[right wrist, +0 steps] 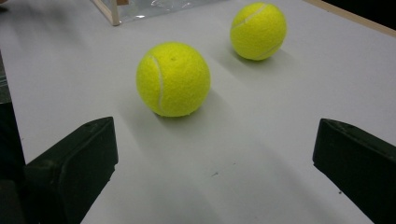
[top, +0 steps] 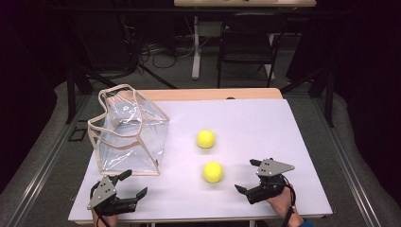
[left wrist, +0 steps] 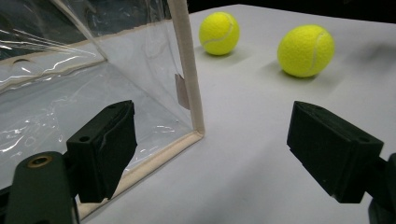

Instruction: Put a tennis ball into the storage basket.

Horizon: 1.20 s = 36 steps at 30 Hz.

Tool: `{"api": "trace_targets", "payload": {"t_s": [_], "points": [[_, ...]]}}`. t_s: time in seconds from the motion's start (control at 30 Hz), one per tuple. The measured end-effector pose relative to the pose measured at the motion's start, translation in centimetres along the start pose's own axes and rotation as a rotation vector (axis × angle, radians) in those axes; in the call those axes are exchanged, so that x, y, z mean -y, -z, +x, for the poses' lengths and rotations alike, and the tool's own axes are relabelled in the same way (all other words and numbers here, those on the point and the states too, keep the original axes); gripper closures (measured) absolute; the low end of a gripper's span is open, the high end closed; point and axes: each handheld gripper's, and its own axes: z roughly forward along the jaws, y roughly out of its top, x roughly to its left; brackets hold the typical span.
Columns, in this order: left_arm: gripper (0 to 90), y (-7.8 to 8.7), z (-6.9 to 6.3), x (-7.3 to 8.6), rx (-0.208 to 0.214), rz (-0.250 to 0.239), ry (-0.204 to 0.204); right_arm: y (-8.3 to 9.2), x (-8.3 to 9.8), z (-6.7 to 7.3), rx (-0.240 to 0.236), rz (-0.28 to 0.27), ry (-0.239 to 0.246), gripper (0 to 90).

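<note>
Two yellow tennis balls lie on the white table: the near ball (top: 213, 171) (left wrist: 306, 50) (right wrist: 173, 78) and the far ball (top: 205, 138) (left wrist: 219, 32) (right wrist: 258, 31). A clear plastic bag (top: 131, 133) (left wrist: 93, 70) with beige trim stands upright at the left, mouth open to the top. My left gripper (top: 134, 185) (left wrist: 210, 154) is open at the front left, just below the bag's near corner. My right gripper (top: 248, 176) (right wrist: 210, 168) is open at the front right, facing the near ball from a short distance, nothing between its jaws.
The white table top (top: 265, 127) ends in a wooden strip at the back. Beyond it stand a black chair (top: 246, 42) and a desk leg (top: 196, 47) with cables on the floor. Dark frame bars run along both sides.
</note>
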Motion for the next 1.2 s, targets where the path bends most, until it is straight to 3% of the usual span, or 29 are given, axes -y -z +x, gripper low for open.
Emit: {"api": "trace_targets", "payload": {"t_s": [1.2], "points": [[16.2, -0.1, 0.0, 0.0, 0.0, 0.021, -0.008, -3.2, -3.4, 1.5, -0.091, 0.118, 0.026, 0.0]]}}
